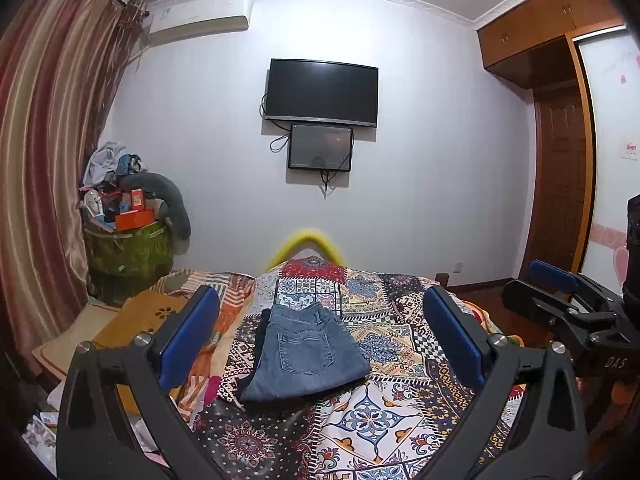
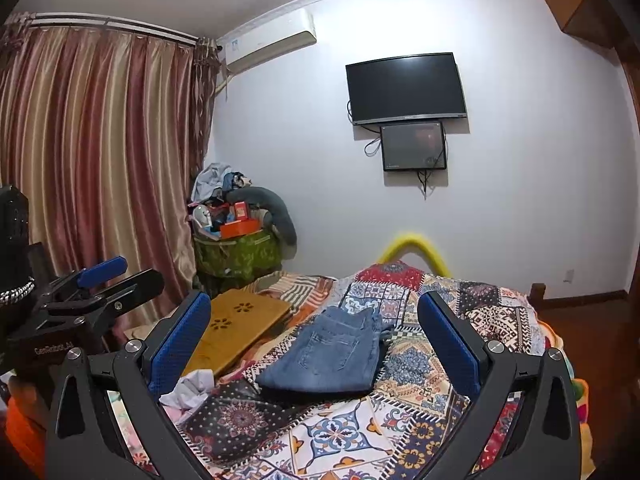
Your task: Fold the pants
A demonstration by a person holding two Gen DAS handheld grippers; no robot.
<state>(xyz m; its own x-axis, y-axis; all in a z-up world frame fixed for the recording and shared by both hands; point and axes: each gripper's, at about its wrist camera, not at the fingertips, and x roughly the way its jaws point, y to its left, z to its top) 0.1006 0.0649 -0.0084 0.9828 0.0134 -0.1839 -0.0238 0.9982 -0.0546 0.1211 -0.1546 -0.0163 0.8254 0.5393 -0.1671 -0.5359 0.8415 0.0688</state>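
Left fingers: we see the left gripper (image 1: 320, 344) held with its blue-padded fingers (image 1: 188, 340) wide apart, nothing between them, raised over the bed.
Right fingers: the right gripper (image 2: 316, 344) is likewise spread, its blue pads (image 2: 450, 344) clear of any cloth; we also see it from the left wrist view at 3 o'clock, side on.
Pants: the jeans (image 1: 306, 354) lie folded into a compact stack on the bed, back pocket facing up, framed between the left fingers toward 12 o'clock from them; in the right wrist view they (image 2: 328, 358) sit in the same gap, tilted toward 1 o'clock. Neither gripper touches them.
Dark layer: we see a black edge under the jeans along their near and left sides; we cannot tell what it belongs to.
Bed cover: a patchwork quilt (image 1: 400, 412) with tile and flower patterns carries the jeans.
Wooden board: a yellow-brown board with flower cut-outs (image 2: 240, 328) lies on the bed at 10 o'clock from the jeans, near but apart.
White cloth: a crumpled pale piece (image 2: 192, 390) lies just beside the right gripper's left finger.
Yellow hoop: a yellow padded arch (image 1: 306, 246) rises beyond the bed's far end.
Wall: a dark television (image 1: 322, 94) hangs at 12 o'clock with a smaller screen (image 1: 320, 148) just below it.
Corner: a green bin piled with clutter (image 1: 128, 248) stands at 10 o'clock, beside striped curtains (image 1: 44, 160).
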